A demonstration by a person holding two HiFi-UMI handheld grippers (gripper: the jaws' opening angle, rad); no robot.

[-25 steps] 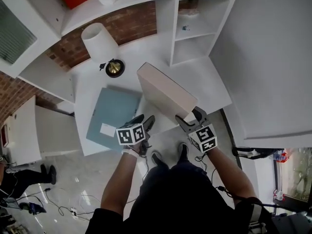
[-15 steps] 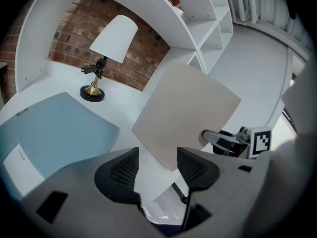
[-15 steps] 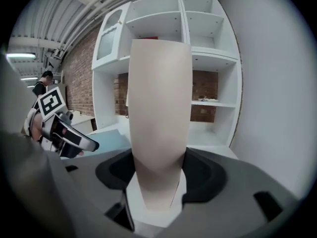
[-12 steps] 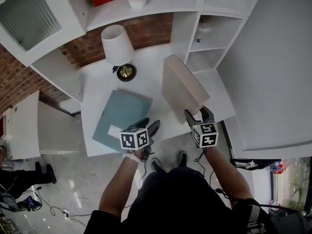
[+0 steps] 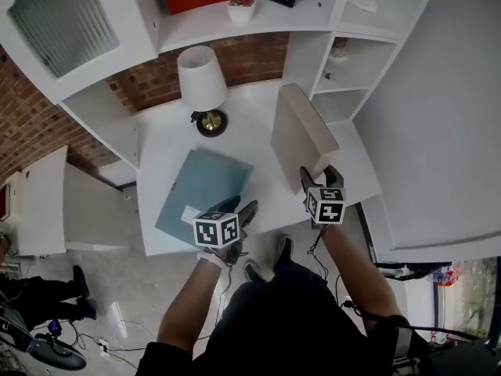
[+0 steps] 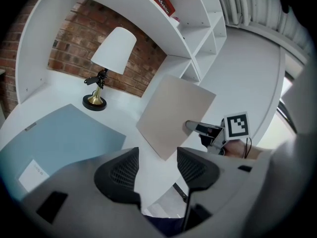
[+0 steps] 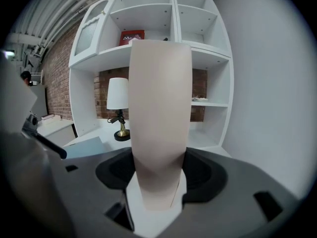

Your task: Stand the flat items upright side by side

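1. Where the right gripper (image 5: 318, 175) meets its load, both jaws are clamped on the near corner of a beige binder (image 5: 301, 135) — raised on edge, tilted, over the right side of the white desk (image 5: 250, 120).
2. Left gripper (image 5: 239, 207): jaws apart, nothing between them; hovers at the desk's near edge.
3. Blue-grey folder (image 5: 202, 186): lying flat on the desk's left side, just beyond the left gripper, apart from the binder.
4. Table lamp (image 5: 201, 81) — white shade, brass base; far left of the desk, by the brick wall (image 5: 250, 53).
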